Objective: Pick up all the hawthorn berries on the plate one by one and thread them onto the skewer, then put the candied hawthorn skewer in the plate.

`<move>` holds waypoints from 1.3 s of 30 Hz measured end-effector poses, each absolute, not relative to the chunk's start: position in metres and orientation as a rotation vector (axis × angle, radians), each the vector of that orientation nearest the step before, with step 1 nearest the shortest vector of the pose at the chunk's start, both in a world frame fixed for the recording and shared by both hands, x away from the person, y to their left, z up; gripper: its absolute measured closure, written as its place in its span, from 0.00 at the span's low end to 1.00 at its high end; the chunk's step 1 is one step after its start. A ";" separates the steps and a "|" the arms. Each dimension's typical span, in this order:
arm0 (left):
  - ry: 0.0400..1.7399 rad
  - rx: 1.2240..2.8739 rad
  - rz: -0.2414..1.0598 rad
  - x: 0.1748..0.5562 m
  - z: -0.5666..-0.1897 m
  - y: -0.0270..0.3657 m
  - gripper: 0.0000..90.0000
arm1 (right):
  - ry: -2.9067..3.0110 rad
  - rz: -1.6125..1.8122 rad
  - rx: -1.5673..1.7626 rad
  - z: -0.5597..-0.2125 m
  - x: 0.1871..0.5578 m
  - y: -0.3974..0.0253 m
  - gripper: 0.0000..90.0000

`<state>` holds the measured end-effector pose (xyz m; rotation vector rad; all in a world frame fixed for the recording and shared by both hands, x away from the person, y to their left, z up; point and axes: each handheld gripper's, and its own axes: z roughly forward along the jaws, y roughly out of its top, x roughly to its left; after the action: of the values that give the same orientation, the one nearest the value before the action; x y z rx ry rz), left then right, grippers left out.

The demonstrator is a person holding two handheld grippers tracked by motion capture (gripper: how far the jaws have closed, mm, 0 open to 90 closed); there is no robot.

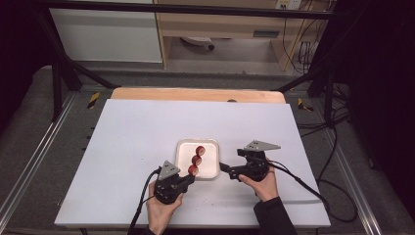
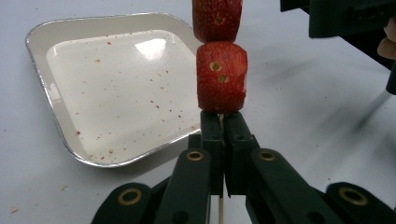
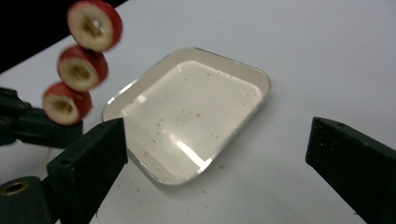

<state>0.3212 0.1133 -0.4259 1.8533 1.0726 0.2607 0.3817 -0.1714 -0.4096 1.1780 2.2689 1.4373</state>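
A thin wooden skewer (image 2: 220,211) carries three red fruit slices with pale centres (image 1: 196,160). My left gripper (image 1: 191,176) is shut on the stick just below the lowest slice (image 2: 221,78) and holds the skewer over the near edge of a white tray (image 1: 211,172). In the right gripper view the slices (image 3: 81,69) hang at the upper left, above the tray (image 3: 261,77). To the right of the tray my right gripper (image 1: 223,167) stands open with nothing between its wide-spread jaws (image 3: 217,135), pointing at the tray.
The tray (image 2: 60,133) holds no fruit, only red specks, and lies on a white table sheet (image 1: 127,137) with a wooden board edge (image 1: 195,94) behind it. Cables trail from both grippers toward the front edge.
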 end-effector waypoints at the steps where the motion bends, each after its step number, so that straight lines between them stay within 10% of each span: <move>1: 1.071 1.856 0.264 0.322 -0.425 0.114 0.98 | 2.277 1.415 1.179 -0.411 0.381 -0.175 0.06; 39: 1.047 2.078 0.346 0.375 -0.379 0.118 0.98 | 2.343 1.190 1.181 -0.447 0.355 -0.242 0.02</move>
<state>0.3749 0.1183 -0.3786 2.0780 1.0473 0.3455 0.3553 -0.2417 -0.4467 1.1810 2.3432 1.1896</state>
